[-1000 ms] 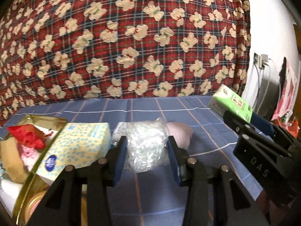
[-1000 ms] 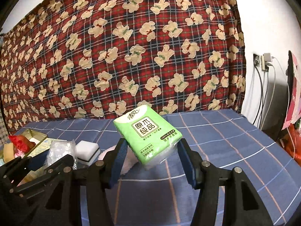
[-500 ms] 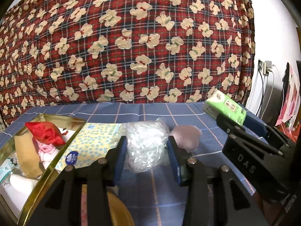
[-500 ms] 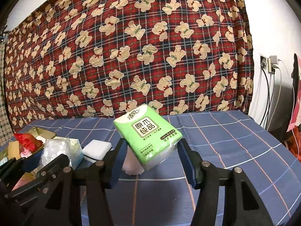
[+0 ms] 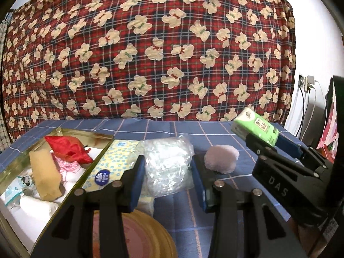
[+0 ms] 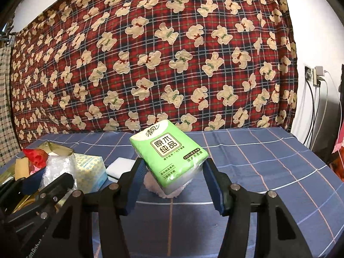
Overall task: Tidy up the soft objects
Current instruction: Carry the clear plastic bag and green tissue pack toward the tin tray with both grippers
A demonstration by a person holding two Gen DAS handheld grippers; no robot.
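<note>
Jaws pinch green tissue pack (image 6: pixel 169 157) reading "原木纯品".

The green tissue pack (image 6: pixel 169 159), at the centre of the right wrist view, carries the most print. At its 11 o'clock corner stands the brand 清风 in green script. In the middle a dark frame holds the large characters 原木纯品. At 4 o'clock a small black strip begins with 100%; the rest of it, and the fine lines beneath, are too small to read.

In the left wrist view, white capitals DAS stand on the black body of the right gripper (image 5: pixel 277 186), at 4 o'clock. At 8 o'clock, a blue round badge on the yellow dotted tissue pack (image 5: pixel 109 163) seems to read Vinda.
</note>
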